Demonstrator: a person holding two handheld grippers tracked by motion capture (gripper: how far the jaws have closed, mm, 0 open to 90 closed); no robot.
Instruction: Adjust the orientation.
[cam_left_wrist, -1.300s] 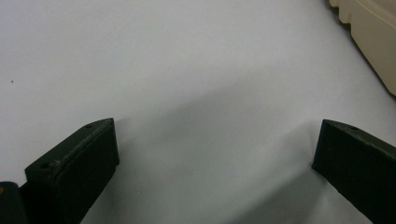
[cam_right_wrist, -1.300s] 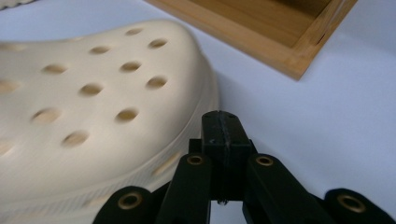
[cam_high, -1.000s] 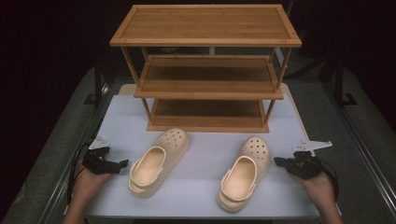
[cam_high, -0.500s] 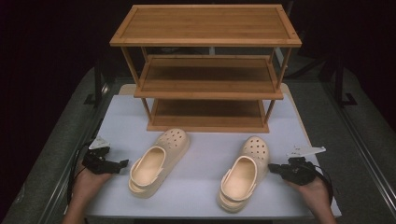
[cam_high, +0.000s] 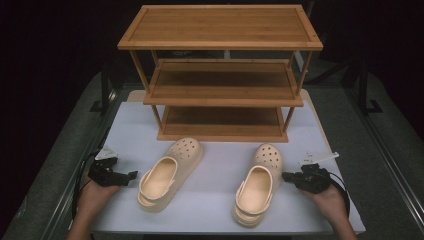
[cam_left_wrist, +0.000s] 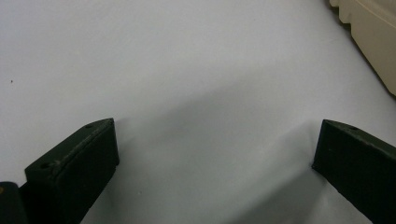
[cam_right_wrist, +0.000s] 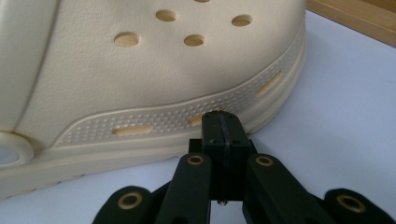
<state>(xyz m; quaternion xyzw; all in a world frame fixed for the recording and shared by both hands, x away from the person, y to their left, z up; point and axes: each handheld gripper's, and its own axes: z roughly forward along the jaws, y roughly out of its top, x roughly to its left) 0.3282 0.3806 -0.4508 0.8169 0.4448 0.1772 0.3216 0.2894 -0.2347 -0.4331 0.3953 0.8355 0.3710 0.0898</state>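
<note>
The left gripper rests low on the white bench, its jaws spread wide with bare bench between them and nothing held. The left clog lies just off the outer side of one jaw, apart from it; in the left gripper view its pale sole edge sits beyond the right-hand jaw. If that gripper swings in with the jaws this wide and this low, I'd expect one jaw to push the clog sideways rather than straddle its wall, and the light foam shoe would skid on the smooth bench.

Behind both shoes stands the wooden shoe rack, its shelves bare.

The right clog lies directly ahead of the right gripper, whose jaws are pressed fully together and grip nothing. In the right gripper view the closed tips are at the dotted band along the clog's side, touching it or very nearly; I can't tell which. The risk here is plain: shut jaws can only shove. Pressed further, the clog would likely slide or turn toward the middle of the bench, away from the tips, and a later grip on its rim would need re-aiming.

Compared with a second ago, the right gripper has crept in from farther out and now sits at the clog's side; its jaws stay shut. The left gripper and both clogs look unmoved.
</note>
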